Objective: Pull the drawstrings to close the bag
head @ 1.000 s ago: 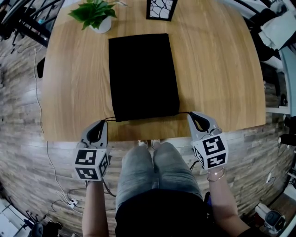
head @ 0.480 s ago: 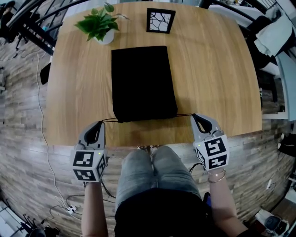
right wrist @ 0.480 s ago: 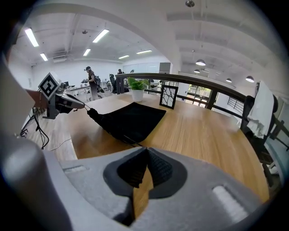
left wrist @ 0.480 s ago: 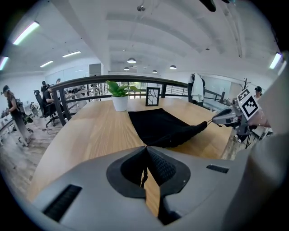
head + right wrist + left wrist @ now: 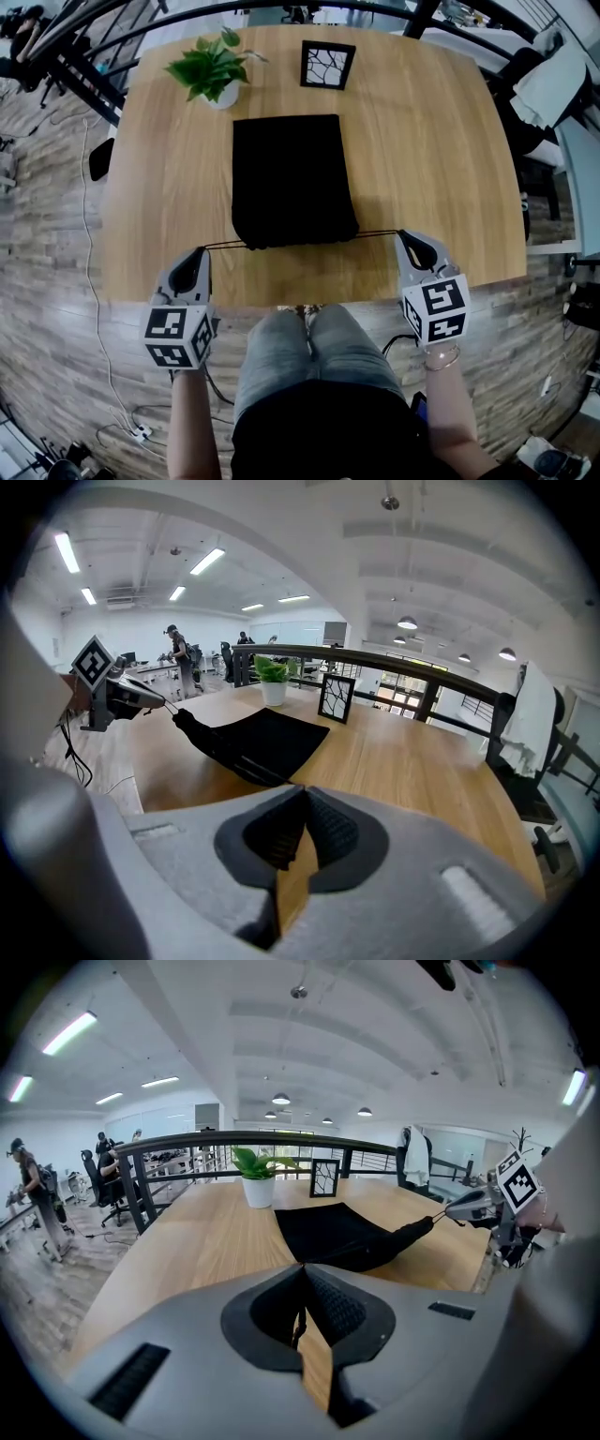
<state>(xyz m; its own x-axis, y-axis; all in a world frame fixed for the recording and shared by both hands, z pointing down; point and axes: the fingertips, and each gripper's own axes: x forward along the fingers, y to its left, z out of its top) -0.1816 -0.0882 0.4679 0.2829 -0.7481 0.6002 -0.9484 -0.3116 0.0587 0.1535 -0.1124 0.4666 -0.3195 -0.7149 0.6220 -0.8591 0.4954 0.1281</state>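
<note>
A black drawstring bag (image 5: 291, 178) lies flat on the wooden table (image 5: 431, 150), its mouth toward me, bunched and lifted a little off the wood. A thin black drawstring (image 5: 225, 246) runs taut from the mouth's left corner into my left gripper (image 5: 200, 251), which is shut on it. The other drawstring (image 5: 377, 232) runs from the right corner into my right gripper (image 5: 401, 233), likewise shut on it. In the left gripper view the closed jaws (image 5: 302, 1267) pinch the cord, with the bag (image 5: 337, 1232) stretched toward the right gripper (image 5: 442, 1214). The right gripper view shows the bag (image 5: 262, 741) and the left gripper (image 5: 167, 703).
A potted plant (image 5: 214, 70) and a small framed picture (image 5: 327, 65) stand at the table's far side behind the bag. The person's knees (image 5: 314, 356) are at the near table edge between the grippers. A dark railing (image 5: 187, 1143) borders the table beyond.
Both grippers have risen and drawn apart a little, still shut on the cords. More cord shows on each side, and the bag's mouth is more gathered and raised.
</note>
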